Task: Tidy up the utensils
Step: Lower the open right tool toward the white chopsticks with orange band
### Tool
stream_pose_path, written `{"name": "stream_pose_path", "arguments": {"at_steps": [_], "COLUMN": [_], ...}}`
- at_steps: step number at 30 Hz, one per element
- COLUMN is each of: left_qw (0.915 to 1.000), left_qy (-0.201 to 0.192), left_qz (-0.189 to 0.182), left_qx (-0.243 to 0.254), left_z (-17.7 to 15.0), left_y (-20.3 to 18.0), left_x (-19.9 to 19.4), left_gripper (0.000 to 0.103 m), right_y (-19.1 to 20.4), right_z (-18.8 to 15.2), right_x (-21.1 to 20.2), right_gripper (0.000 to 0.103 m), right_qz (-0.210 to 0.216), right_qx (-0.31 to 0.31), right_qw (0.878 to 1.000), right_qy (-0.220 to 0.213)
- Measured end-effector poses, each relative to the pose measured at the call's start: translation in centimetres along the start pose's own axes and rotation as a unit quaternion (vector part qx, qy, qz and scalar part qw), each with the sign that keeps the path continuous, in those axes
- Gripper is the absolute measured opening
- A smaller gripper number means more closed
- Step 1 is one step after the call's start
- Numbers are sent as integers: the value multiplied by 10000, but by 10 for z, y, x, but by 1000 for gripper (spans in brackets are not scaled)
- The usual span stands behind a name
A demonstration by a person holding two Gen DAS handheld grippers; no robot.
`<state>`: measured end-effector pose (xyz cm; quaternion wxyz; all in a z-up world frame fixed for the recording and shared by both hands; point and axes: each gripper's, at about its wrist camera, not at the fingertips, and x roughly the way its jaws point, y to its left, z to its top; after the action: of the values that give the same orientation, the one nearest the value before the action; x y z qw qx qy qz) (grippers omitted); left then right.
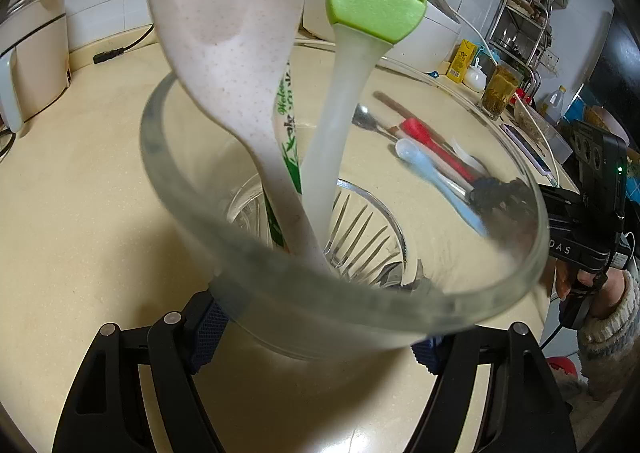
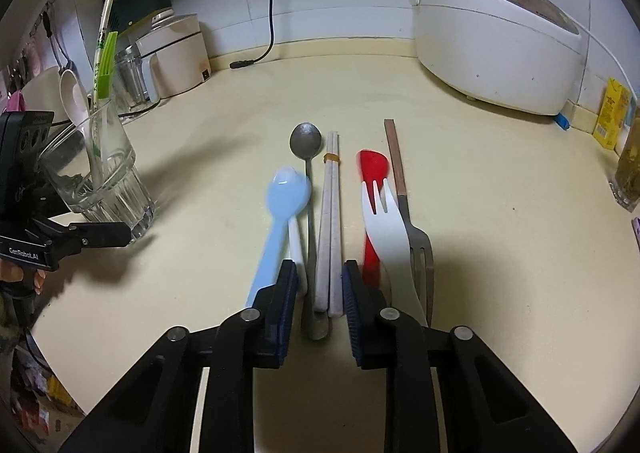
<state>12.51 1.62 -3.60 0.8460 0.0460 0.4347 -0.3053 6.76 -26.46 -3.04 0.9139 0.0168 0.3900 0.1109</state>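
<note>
My left gripper is shut on a clear glass tumbler, its blue pads pressed against the base on both sides. Standing in the glass are a speckled white rice paddle, a green silicone brush and a green-printed stick. On the counter, several utensils lie in a row: a blue spoon, a metal spoon, banded white chopsticks, a red spatula, a white fork and a metal fork. My right gripper is shut on the chopsticks and the metal spoon's handle.
A white rice cooker stands at the back right and a beige pot at the back left. A loose power plug lies by the wall. A yellow carton and a jar sit at the right edge.
</note>
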Motion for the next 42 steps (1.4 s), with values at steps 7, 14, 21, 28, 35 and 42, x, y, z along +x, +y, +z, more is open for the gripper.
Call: {"name": "stream_pose_path", "arguments": {"at_steps": [7,14,21,28,35,42], "left_qw": [10000,10000,10000,10000,10000,10000], "left_qy": [-1,-1,-1,-9,-3,-8], "left_qz": [0,1,3,-24,0,-21], "left_qx": [2,2,4,-17,6,-6], "left_z": [0,0,0,-1,-1,-1], "left_y": [0,0,0,1,2,3], "left_x": [0,0,0,1,1,0], "left_gripper": [79,79,79,79,79,79], "right_y": [1,6,35,26,29,31], "right_z": [4,7,10,2,-10,-12], "right_x": [-13,-28,-37,-27,-18,-11], "right_gripper": [13,11,8,9,9,14], "right_qz": [5,193,353,146,-20,-251], "right_qx": [71,158,-193,-106,-272,-358], "right_qw": [9996,9986,9978,9994,9996,9990], "right_qy": [-266,-476,-535,-289,-68,36]}}
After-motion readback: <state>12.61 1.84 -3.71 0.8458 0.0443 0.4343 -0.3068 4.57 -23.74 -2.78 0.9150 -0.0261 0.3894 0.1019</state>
